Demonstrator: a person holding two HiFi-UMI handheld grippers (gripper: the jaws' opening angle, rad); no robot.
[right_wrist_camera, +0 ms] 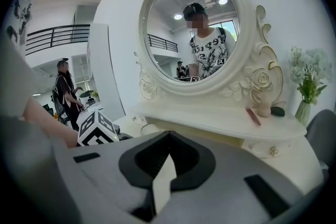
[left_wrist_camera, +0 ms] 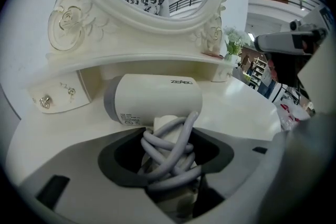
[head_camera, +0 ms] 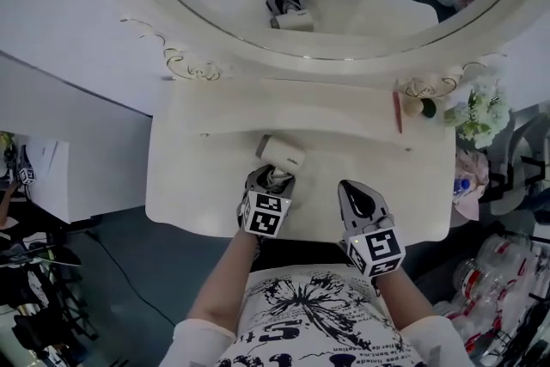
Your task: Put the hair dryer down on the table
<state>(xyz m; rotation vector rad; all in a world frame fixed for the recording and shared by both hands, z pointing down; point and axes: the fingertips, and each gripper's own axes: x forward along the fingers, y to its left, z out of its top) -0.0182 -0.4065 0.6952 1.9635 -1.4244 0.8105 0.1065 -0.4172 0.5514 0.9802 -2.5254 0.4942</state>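
Left claw (head_camera: 272,178) was clenched on the hair dryer (head_camera: 282,154) at its cord-wrapped handle. The barrel lay low at the surface (head_camera: 189,185), seemingly for set-down; contact unclear. Right claw (head_camera: 359,198) was closed and empty, held aside. Beyond: shelf (head_camera: 344,103), red stick (head_camera: 397,112), flowers (head_camera: 479,109), mirror (head_camera: 412,21). Nothing stood in the way.

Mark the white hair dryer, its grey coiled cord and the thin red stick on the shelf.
White cylindrical hair dryer (left_wrist_camera: 157,97): left gripper view, barrel side.
Grey coiled cord (left_wrist_camera: 169,150): left gripper view, middle loops.
Thin red stick (head_camera: 398,112): head view, mid-shaft.
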